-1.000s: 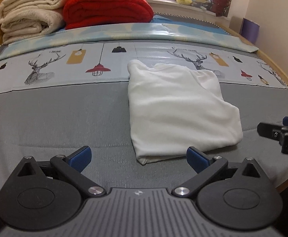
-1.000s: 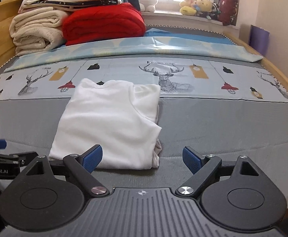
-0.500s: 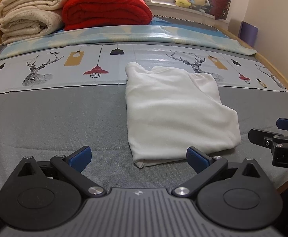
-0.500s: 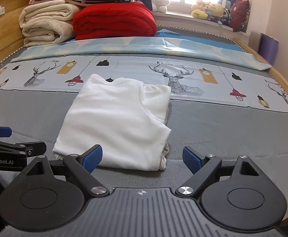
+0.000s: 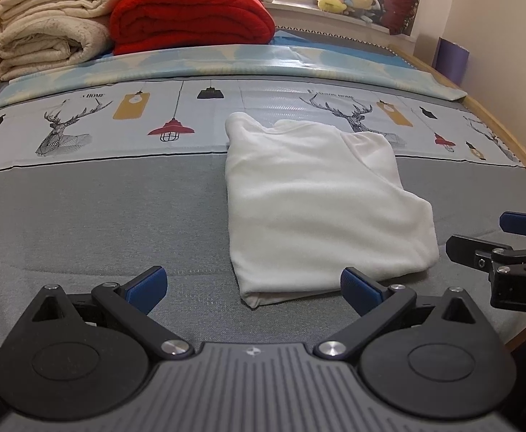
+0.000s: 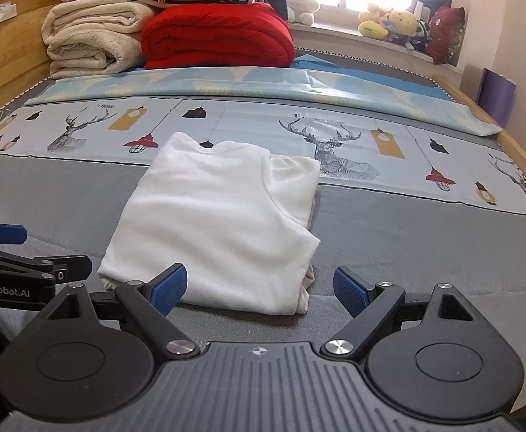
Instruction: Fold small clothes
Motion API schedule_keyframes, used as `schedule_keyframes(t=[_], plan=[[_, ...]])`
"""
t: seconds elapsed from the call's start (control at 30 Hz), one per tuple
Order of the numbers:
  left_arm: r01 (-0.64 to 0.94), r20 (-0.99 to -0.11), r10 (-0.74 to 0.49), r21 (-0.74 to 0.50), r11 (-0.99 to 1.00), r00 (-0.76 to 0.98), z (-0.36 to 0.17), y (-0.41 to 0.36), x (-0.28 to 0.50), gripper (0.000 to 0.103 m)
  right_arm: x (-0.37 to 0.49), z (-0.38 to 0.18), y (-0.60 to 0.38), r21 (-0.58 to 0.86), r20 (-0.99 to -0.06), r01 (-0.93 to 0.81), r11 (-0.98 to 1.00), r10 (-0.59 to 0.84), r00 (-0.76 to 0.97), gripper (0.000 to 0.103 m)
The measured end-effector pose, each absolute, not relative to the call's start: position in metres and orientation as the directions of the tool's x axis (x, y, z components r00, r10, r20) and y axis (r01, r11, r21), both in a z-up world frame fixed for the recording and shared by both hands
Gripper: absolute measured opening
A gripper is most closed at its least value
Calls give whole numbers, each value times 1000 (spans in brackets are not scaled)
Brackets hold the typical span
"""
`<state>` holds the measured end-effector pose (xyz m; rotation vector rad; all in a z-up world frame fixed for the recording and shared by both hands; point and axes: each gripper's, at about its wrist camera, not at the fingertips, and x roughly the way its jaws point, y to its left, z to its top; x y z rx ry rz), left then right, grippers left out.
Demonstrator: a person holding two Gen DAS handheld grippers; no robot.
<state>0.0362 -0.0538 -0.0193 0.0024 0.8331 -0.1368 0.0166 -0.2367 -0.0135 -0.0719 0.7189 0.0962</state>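
A small white garment [image 5: 320, 198] lies folded into a rough rectangle on the grey bed cover; it also shows in the right wrist view [image 6: 219, 223]. My left gripper [image 5: 252, 286] is open and empty, just short of the garment's near left corner. My right gripper [image 6: 259, 288] is open and empty, at the garment's near edge. The right gripper shows at the right edge of the left wrist view [image 5: 508, 252], and the left gripper shows at the left edge of the right wrist view [image 6: 21, 262].
A printed sheet with deer and lamps [image 5: 93, 126] runs across the bed behind the garment. Folded cream blankets [image 5: 47, 32] and a red blanket [image 5: 191, 14] are stacked at the back. Stuffed toys [image 6: 396, 25] sit on the windowsill. A wooden bed rail [image 5: 515, 151] runs along the right.
Both grippers have drawn back slightly and risen, still open and empty. The folded garment has not moved.
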Motion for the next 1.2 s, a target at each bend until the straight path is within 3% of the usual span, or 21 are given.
schedule_keyframes(t=[1.2], plan=[[142, -729, -135, -52, 988, 671, -20, -56, 38, 103, 17, -15, -236, -44, -662, -118, 992, 59, 747, 89]])
